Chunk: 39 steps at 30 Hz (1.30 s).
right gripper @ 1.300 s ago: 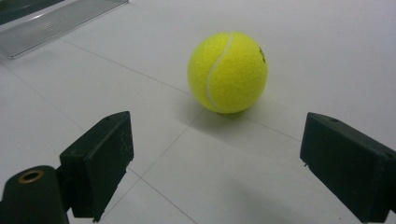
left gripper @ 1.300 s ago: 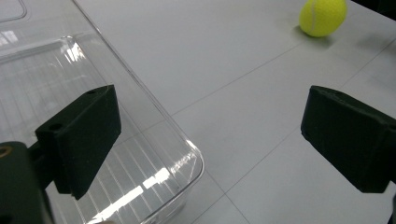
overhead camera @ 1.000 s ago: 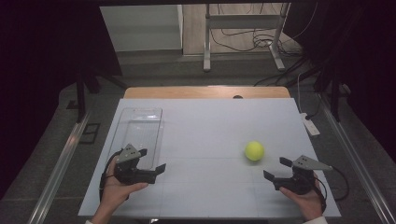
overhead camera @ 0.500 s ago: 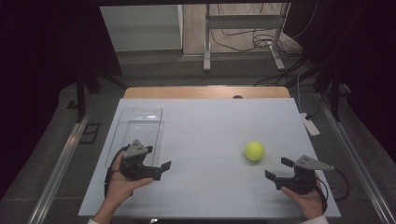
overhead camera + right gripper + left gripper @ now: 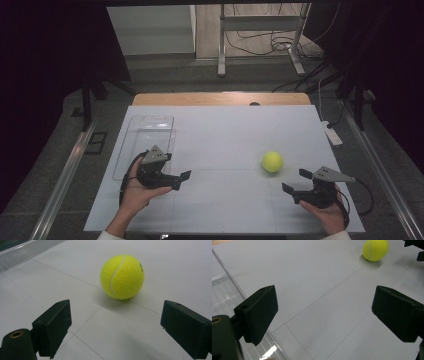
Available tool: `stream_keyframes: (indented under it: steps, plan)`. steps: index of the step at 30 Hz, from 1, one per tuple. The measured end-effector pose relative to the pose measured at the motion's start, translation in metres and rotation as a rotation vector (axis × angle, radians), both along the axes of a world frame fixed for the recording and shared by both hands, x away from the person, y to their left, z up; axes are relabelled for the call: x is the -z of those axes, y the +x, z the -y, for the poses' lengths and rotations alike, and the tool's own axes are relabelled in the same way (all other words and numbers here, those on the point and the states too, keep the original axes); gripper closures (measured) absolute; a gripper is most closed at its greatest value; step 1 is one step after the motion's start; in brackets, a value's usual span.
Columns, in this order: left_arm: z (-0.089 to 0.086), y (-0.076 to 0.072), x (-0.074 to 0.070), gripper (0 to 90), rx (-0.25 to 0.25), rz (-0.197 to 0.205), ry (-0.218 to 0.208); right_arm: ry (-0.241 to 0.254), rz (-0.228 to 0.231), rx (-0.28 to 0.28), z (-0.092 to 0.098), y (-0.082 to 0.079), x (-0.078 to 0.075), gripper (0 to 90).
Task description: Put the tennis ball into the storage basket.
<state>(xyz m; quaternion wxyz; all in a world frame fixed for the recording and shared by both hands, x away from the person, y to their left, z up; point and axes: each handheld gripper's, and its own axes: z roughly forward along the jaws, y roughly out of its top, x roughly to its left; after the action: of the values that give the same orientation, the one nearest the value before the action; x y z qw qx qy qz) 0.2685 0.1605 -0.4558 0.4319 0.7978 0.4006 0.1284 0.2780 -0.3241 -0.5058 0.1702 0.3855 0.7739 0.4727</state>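
One fuzzy yellow tennis ball with a white seam, near spread right tongs.

The yellow felt tennis ball lies on the white rectangular table. The clear plastic tray lies well left of the ball. The right gripper sits just before the ball, the left gripper well left of it.
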Motion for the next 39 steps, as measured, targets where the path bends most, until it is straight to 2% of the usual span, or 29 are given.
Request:
stream_keyframes:
  steps: [10, 27, 39]
  plan:
    - [0.008, 0.006, -0.005, 8.1, 0.029, -0.001, -0.001, -0.001, -0.001, -0.001, 0.0, 0.0, 0.0, 10.0]
    - [0.031, 0.016, -0.009, 8.2, 0.084, -0.01, 0.007, -0.006, -0.001, -0.003, 0.0, 0.001, 0.001, 10.0]
    - [0.044, 0.024, -0.007, 8.3, 0.112, -0.021, 0.016, -0.011, -0.002, -0.002, 0.0, 0.001, 0.001, 10.0]
